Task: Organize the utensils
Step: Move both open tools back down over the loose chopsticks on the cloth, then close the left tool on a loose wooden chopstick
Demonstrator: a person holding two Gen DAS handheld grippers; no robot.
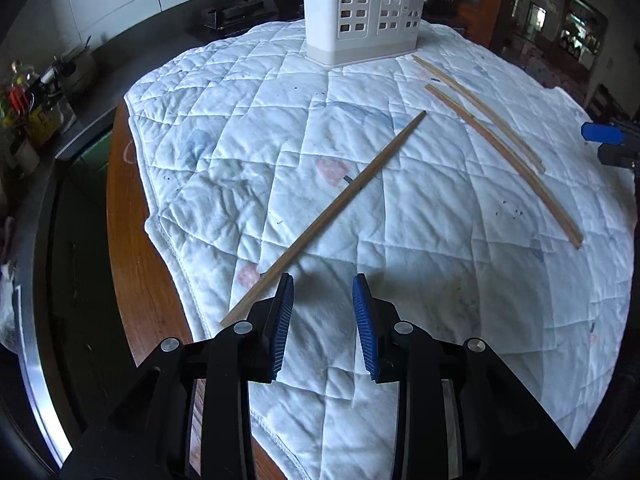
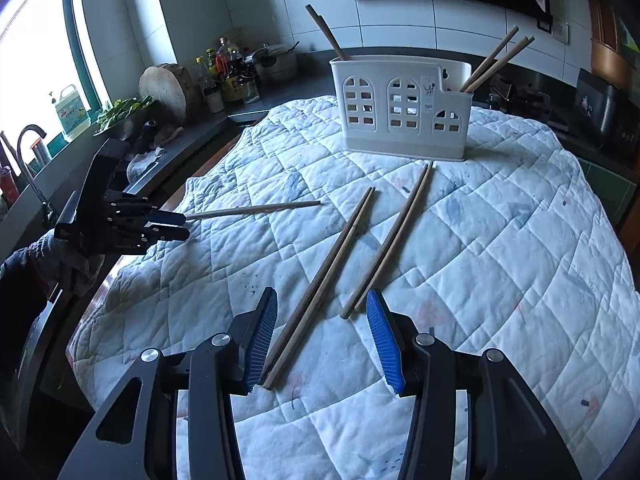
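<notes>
A white quilted cloth (image 2: 460, 248) is spread over a wooden table (image 1: 132, 216), and near its far edge, at twelve o'clock in both wrist views, a white utensil caddy (image 2: 404, 108) with arched cut-out windows is stood upright. Several chopsticks (image 2: 496, 62) are already leaned inside it, most at its one o'clock end and one at its eleven o'clock end.

Loose chopsticks are left on the cloth. Two pairs are seen in the right wrist view: one pair (image 2: 324, 284) running from six toward twelve o'clock between the fingers, the other (image 2: 390, 240) just beside it at one o'clock. A single chopstick (image 1: 332, 212) is laid diagonally in the left wrist view, from seven toward one o'clock.

The right gripper (image 2: 322, 336) is held with its jaws apart above the near ends of the first pair; nothing is clamped. The left gripper (image 1: 322, 312) is likewise spread and empty, the single chopstick passing just outside its left finger (image 1: 284, 304).

The step in hand is judged to be the approach before a pick. The next move calls for the jaws to be lowered around a stick and closed, and the stick carried to the caddy.
</notes>
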